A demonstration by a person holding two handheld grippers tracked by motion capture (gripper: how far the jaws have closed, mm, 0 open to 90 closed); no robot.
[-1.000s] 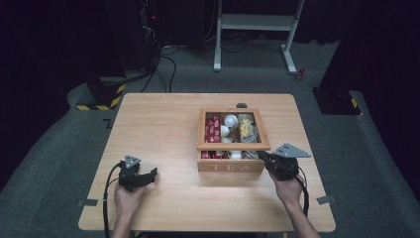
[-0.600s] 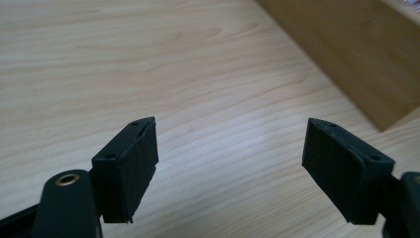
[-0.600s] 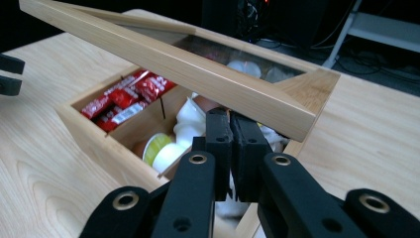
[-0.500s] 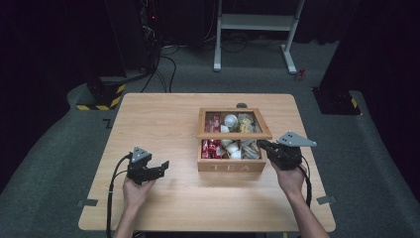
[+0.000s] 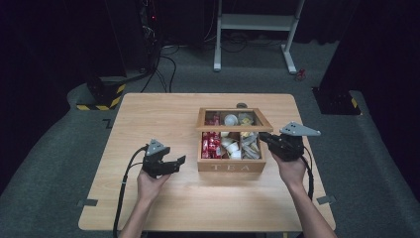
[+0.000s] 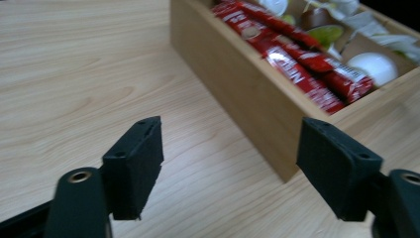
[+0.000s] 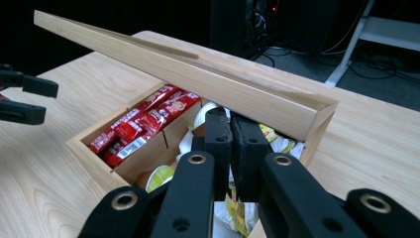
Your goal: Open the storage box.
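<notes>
In the high view we see a wooden tea box (image 5: 233,166) at the centre of the table (image 5: 148,119), its glass lid (image 5: 233,120) raised partway. Our right gripper (image 5: 261,139) sits at the box's right edge, right of centre in the frame, jaws pressed together; its tips reach in under the lid's right end. In the right gripper view the closed jaws fill the lower middle, and the lid (image 7: 198,79) slants across the upper half just above their tips; we cannot tell whether they touch it. Below it lie red sachets (image 7: 143,124) in the left compartment.

Our left gripper (image 5: 179,161) hovers left of the box, near its front left corner, in the lower left of the high view. Its jaws stand apart with nothing between them, and they have just been closing somewhat. In the left gripper view the box corner (image 6: 277,163) lies between the pads, farther off, and the sachets (image 6: 297,64) show at upper right.
</notes>
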